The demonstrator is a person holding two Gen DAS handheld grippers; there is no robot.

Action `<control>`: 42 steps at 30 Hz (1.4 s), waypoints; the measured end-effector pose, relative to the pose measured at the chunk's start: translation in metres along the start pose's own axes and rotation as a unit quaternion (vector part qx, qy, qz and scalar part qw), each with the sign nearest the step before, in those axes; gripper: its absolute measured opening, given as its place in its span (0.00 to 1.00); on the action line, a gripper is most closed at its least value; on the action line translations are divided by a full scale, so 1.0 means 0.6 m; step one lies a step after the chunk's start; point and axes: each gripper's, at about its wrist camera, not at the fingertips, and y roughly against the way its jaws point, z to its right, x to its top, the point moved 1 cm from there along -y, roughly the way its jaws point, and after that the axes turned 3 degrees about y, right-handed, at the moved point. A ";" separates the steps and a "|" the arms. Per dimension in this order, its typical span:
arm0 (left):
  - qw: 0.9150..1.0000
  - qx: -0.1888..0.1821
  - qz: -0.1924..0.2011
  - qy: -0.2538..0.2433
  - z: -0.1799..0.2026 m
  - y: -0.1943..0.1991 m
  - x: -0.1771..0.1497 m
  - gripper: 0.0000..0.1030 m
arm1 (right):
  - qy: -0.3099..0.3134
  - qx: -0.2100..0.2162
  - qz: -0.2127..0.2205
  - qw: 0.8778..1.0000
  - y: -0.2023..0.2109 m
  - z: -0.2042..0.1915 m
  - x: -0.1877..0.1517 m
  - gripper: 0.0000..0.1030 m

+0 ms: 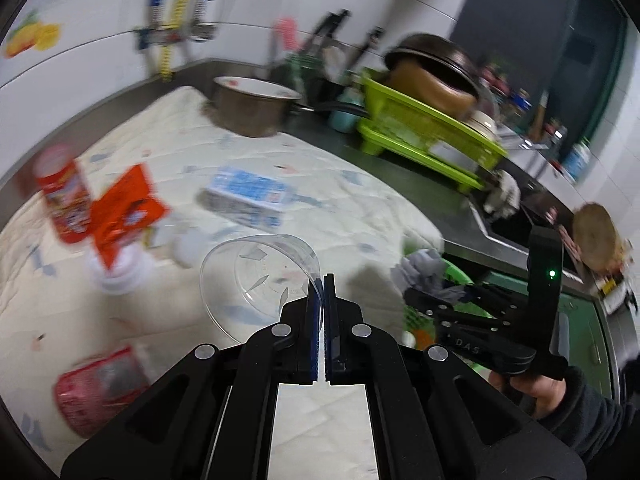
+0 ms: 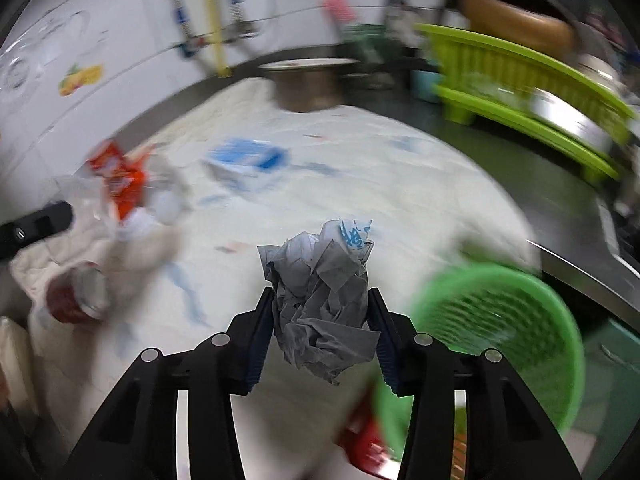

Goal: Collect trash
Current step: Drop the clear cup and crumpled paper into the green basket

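My left gripper [image 1: 322, 280] is shut on the rim of a clear plastic cup [image 1: 256, 280] and holds it above the white cloth [image 1: 320, 184]. My right gripper [image 2: 320, 300] is shut on a crumpled grey paper wad [image 2: 320, 300]; it also shows in the left wrist view [image 1: 424, 276], next to the green basket [image 2: 500, 336]. On the cloth lie a blue-and-white carton [image 1: 248, 196], an orange wrapper [image 1: 124, 208], a red can [image 1: 64, 192] and a crushed red wrapper [image 1: 96, 392].
A metal pot [image 1: 252, 108] stands at the far end of the cloth. A lime-green dish rack [image 1: 424, 132] with a dark pan stands on the counter to the right, beside a sink [image 1: 516, 220]. A white cup [image 1: 120, 272] sits under the orange wrapper.
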 end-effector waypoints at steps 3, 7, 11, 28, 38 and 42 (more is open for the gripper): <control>0.999 -0.025 -0.019 -0.023 0.047 -0.028 -0.004 0.00 | -0.022 -0.036 -0.011 0.999 0.019 0.061 -0.035 0.44; 0.996 -0.057 -0.050 -0.053 0.115 -0.075 -0.013 0.00 | -0.055 -0.074 -0.026 0.995 0.034 0.133 -0.076 0.47; 0.990 -0.079 -0.080 -0.086 0.177 -0.122 -0.026 0.00 | -0.084 -0.091 -0.033 0.992 0.049 0.182 -0.111 0.54; 0.967 -0.100 -0.182 -0.150 0.310 -0.280 -0.078 0.02 | -0.139 -0.108 0.016 0.984 0.140 0.239 -0.155 0.67; 0.966 -0.104 -0.188 -0.144 0.312 -0.287 -0.088 0.34 | -0.145 -0.106 0.025 0.983 0.155 0.240 -0.159 0.67; 0.968 -0.104 -0.181 -0.140 0.306 -0.274 -0.081 0.34 | -0.142 -0.102 0.032 0.984 0.162 0.233 -0.153 0.67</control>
